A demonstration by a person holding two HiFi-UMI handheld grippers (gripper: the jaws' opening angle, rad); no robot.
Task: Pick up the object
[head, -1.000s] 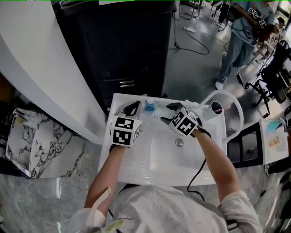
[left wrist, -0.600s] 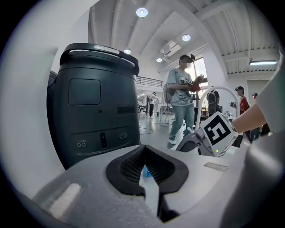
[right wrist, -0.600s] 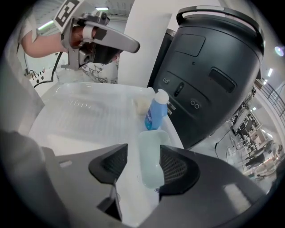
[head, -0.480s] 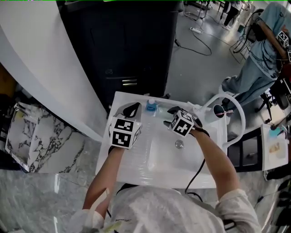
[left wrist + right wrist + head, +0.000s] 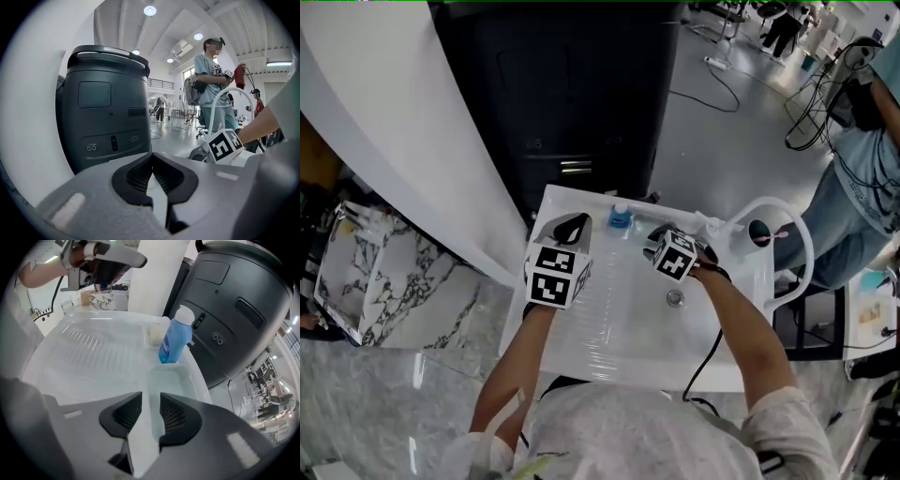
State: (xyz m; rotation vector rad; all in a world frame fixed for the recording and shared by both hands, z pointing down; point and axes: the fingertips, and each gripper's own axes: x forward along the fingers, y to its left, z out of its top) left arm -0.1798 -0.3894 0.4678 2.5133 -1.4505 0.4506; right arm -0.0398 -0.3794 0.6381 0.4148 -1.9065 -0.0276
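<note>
A tall dark machine (image 5: 572, 94) stands behind everything, its rounded top and small front buttons filling the left gripper view. A white curved wall (image 5: 384, 122) runs past it on the left, with a marble-patterned slab (image 5: 384, 281) below that. In front of the machine sits a white sink (image 5: 581, 361), its ribbed draining surface on the left and its basin on the right. A white arched pipe (image 5: 791, 234) rises at the sink's right end, just beside a white cup (image 5: 757, 230). A person in light blue clothes (image 5: 872, 169) stands well apart on the grey floor to the right.

The left gripper (image 5: 572, 225) is held over the sink's back left corner and points toward the machine. Its jaws are clenched tip to tip with nothing between them. The right gripper (image 5: 659, 232) is over the back of the basin and points leftward along the sink's back edge. Its jaws stand a little apart and grasp nothing, with only a shallow rectangular recess (image 5: 171, 380) in the sink's rim showing between them.

The blue bottle (image 5: 621, 217), white-capped and upright, stands on the back rim between the two grippers, touched by neither. In the right gripper view it is just beyond the recess. A small round drain (image 5: 674, 298) lies in the basin near the right forearm.
</note>
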